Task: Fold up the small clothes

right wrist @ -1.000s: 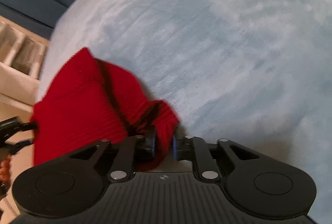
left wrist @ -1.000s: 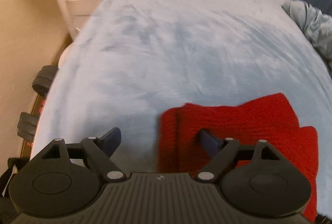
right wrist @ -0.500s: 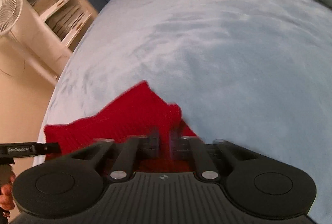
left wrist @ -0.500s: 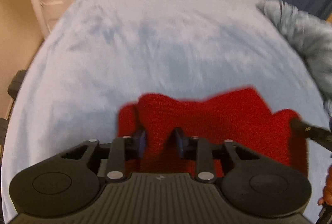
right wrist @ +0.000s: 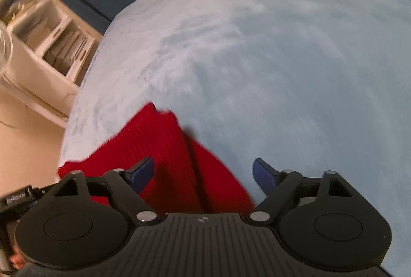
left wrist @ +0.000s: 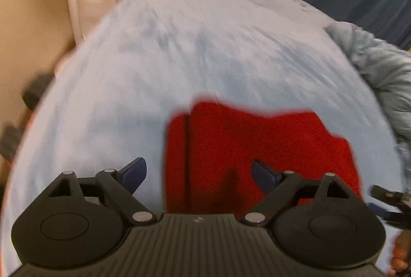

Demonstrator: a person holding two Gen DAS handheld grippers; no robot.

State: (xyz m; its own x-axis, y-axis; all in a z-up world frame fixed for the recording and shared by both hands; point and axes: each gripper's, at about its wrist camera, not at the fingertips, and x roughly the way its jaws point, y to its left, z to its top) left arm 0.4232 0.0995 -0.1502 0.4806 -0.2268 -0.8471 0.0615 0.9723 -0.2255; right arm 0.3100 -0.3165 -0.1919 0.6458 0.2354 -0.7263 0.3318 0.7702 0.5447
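Both my tools, left tool [left wrist: 196,171] and right tool [right wrist: 203,171], gape wide, gripping nothing; red knit garment [left wrist: 257,143] lies folded on the bed [left wrist: 179,58]. Next: press edges flat, square corners.

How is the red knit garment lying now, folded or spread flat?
Folded: the red knit garment lies on the blue blanket with a doubled layer edge at its left.

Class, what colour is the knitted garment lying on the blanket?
Red garment; clearest in the left wrist view.
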